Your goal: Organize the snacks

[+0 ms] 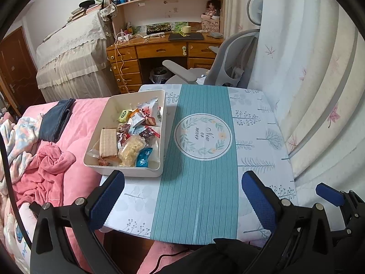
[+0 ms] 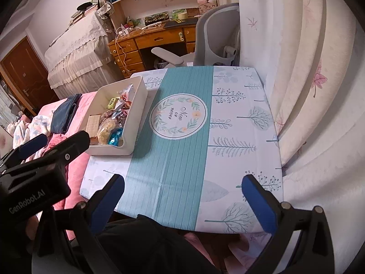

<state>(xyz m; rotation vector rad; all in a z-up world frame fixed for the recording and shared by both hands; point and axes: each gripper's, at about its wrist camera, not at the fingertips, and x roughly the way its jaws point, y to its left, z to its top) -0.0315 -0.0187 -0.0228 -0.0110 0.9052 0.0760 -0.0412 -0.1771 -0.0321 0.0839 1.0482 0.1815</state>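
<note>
Although my two wrist cameras take in most of the small table, the fisheye rim cuts off its near edge behind dark clothing, and I cannot make out what lies under that edge. My left gripper hangs above the near part of the table with its blue-padded jaws spread wide and nothing between them; my right gripper is likewise wide open and empty, just beside the left one, whose black body shows at the left of the right wrist view with "GenRobot.AI" printed on it. The snacks are piled in a white bin that stands on the table's left side, next to the pink bedding. I can pick out a pale wafer pack, a clear bag of yellowish pieces and a blue wrapper, but their printing is too small for me to read, and the lower packets are hidden under the upper ones. The teal runner carries a round wreath emblem reading "Now or never". On the far wooden desk a dark sign has lettering I cannot make out with confidence.
</note>
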